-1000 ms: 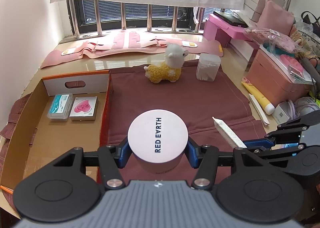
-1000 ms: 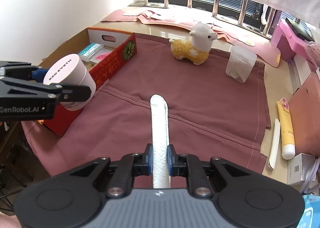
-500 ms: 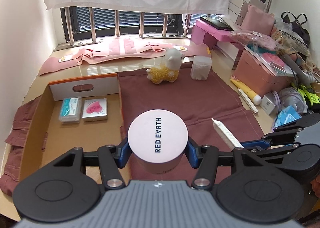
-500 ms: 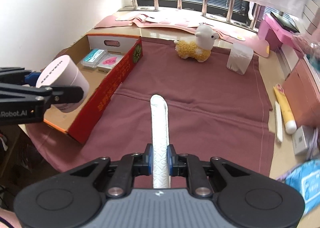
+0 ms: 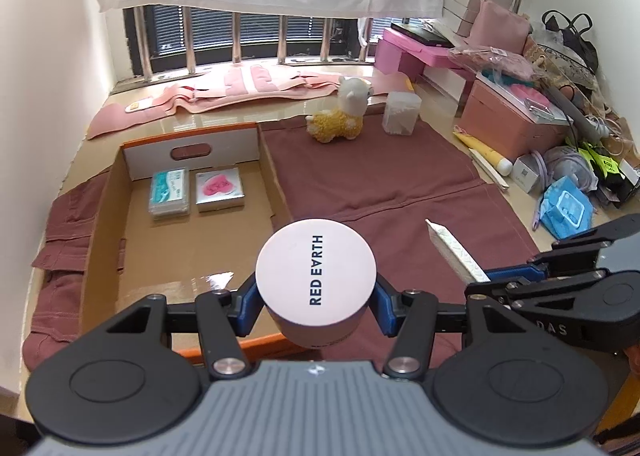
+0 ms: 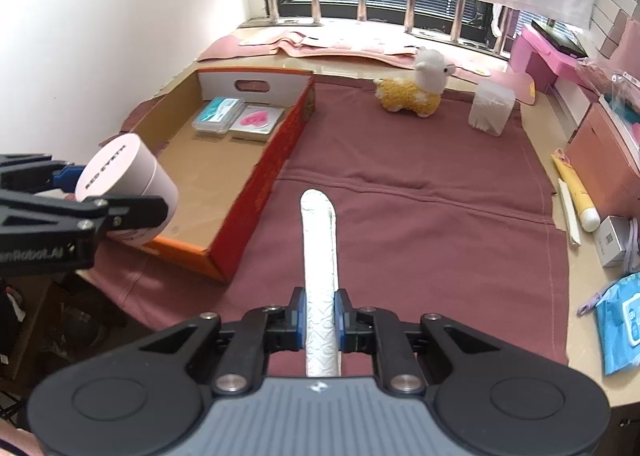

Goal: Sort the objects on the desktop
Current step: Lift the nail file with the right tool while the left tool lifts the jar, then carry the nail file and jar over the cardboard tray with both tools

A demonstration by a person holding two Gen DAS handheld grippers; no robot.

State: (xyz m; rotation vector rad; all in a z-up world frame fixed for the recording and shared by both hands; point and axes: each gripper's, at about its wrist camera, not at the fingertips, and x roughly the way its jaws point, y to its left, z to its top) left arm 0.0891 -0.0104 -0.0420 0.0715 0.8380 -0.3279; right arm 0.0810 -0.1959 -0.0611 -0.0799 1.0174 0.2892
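1. The left claw is clenched on the pink round jar, one blue pad on each side of its wall. The jar hangs in the air above the near right corner of the cardboard box, probably so it can go straight down into it.
2. The right claw grasps the white flat pouch by its near end. The pouch points forward, raised over the cloth to the right of the box. I judge it waits for its turn.
3. Inside the box, at its far wall, a teal packet and a pink heart packet lie side by side. The near floor of the box is free.
4. The desk carries a dark red cloth. Beyond the box on this cloth stand a plush alpaca and a clear container.
5. Behind the box is a barred window with a white curtain above.
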